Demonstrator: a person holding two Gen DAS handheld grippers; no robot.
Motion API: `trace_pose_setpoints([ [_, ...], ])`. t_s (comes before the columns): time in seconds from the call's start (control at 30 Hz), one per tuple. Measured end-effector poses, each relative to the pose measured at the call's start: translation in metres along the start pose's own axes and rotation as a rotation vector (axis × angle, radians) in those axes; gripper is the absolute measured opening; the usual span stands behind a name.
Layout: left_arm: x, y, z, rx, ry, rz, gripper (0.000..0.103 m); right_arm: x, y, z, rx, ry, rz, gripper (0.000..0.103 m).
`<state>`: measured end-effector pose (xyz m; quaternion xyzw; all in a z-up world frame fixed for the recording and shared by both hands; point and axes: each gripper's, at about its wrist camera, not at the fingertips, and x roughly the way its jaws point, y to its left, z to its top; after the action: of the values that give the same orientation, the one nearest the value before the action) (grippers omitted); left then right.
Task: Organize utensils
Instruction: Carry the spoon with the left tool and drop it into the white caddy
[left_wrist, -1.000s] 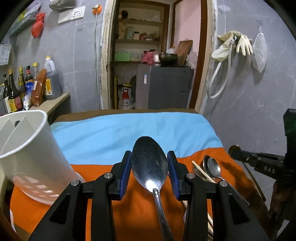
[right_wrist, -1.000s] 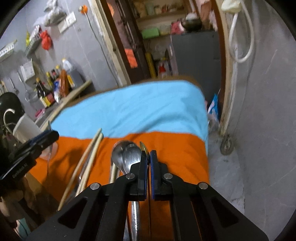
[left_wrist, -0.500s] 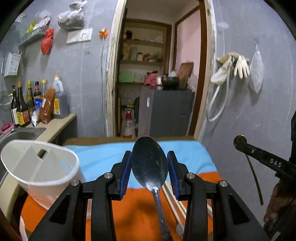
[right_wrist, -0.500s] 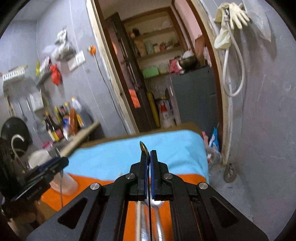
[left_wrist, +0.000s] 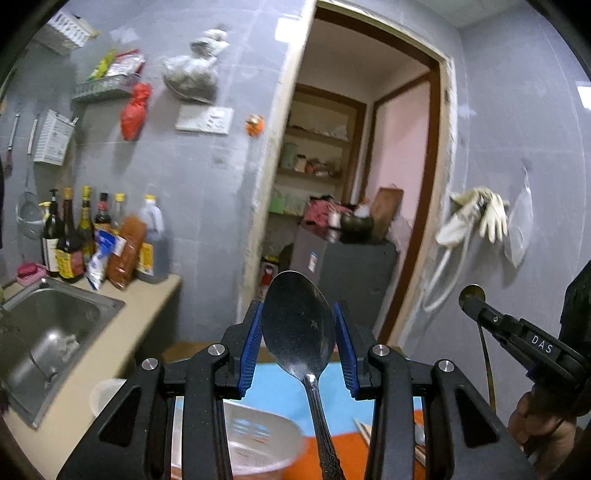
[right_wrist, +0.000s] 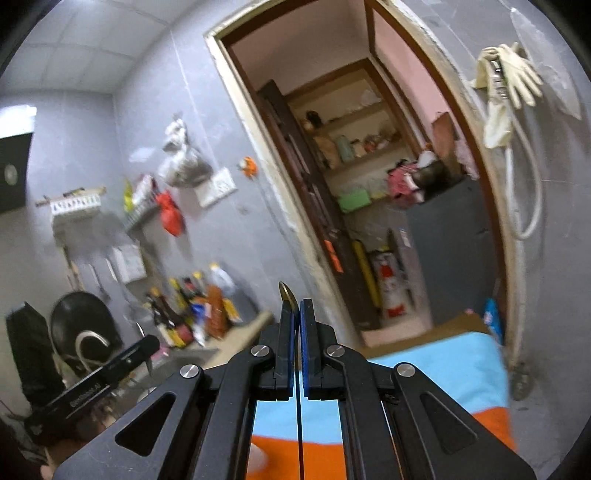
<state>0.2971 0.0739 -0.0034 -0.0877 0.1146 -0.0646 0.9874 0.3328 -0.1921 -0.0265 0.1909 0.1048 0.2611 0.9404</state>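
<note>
My left gripper is shut on a silver spoon: the blue pads press both sides of its bowl, and the handle runs back under the gripper. Below it, blurred, stands the white slotted utensil holder on the blue and orange cloth. Wooden chopsticks lie on the orange part. My right gripper is shut on a thin gold-coloured utensil, seen edge-on with its tip past the pads. In the left wrist view the right gripper is raised at the right.
A steel sink and a counter with several bottles are on the left. Ahead is a doorway with a grey cabinet and shelves. Gloves and a hose hang on the right wall. A hand holds the right gripper.
Both grippers have risen and tilted up, each keeping its utensil. The table and the white holder have dropped to the bottom of the views; the wall and doorway fill them now.
</note>
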Motion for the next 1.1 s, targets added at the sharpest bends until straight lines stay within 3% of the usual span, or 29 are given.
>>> trace_pose_setpoints([
  [0.27, -0.012, 0.079, 0.018, -0.028, -0.095, 0.091, 0.033, 0.049, 0.054, -0.013, 0.104, -0.053, 0.111, 0.001],
  [0.47, -0.003, 0.115, 0.009, -0.053, -0.142, 0.154, 0.033, 0.082, 0.077, -0.034, 0.137, -0.086, 0.116, 0.001],
  [0.8, 0.009, 0.134, -0.017, -0.042, -0.209, 0.282, 0.033, 0.104, 0.081, -0.067, 0.100, -0.124, 0.022, 0.001],
  [1.1, 0.016, 0.125, -0.043, 0.011, -0.227, 0.338, 0.033, 0.111, 0.095, -0.099, -0.062, -0.104, -0.025, 0.002],
])
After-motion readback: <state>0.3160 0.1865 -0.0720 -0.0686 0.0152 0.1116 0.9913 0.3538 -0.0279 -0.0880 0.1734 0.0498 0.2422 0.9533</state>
